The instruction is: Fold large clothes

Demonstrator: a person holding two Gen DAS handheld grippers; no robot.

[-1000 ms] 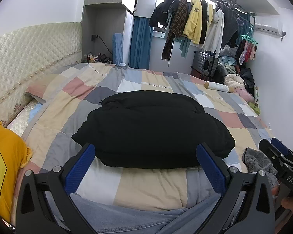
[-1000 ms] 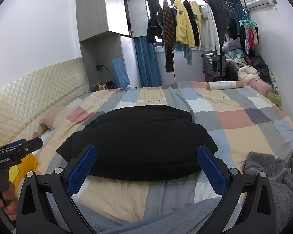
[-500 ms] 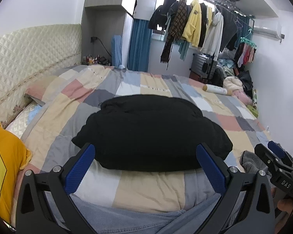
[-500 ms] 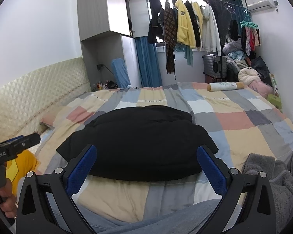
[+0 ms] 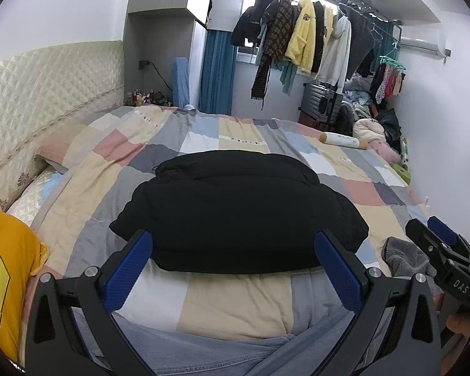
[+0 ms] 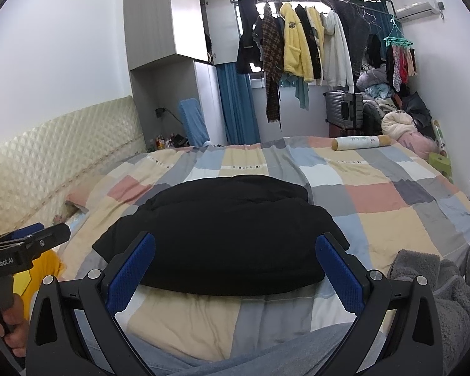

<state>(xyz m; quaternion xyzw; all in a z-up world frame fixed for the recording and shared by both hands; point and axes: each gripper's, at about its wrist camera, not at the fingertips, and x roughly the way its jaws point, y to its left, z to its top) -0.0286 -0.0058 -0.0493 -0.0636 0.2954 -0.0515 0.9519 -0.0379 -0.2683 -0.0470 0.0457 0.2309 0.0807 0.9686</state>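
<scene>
A black padded jacket (image 5: pixel 238 210) lies folded into a compact bundle in the middle of the patchwork quilt (image 5: pixel 235 300); the right wrist view shows the black jacket (image 6: pixel 222 235) too. My left gripper (image 5: pixel 233 269) is open, held back from the jacket's near edge and above a person's jeans, gripping nothing. My right gripper (image 6: pixel 235 269) is open too, also short of the jacket. Each gripper shows at the edge of the other's view: the right gripper (image 5: pixel 445 250) and the left gripper (image 6: pixel 25 247), held by a hand (image 6: pixel 12 329).
A grey fleece garment (image 6: pixel 435 288) lies at the right of the bed and a yellow cushion (image 5: pixel 3 272) at the left. A padded headboard (image 5: pixel 47 84) runs along the left. Hanging clothes (image 6: pixel 300 47), a suitcase (image 6: pixel 344 109) and a rolled bolster (image 6: pixel 360 142) are at the far end.
Both grippers have tilted up slightly, so the jacket sits a little lower in each view. The jacket has not moved, and both grippers remain open.
</scene>
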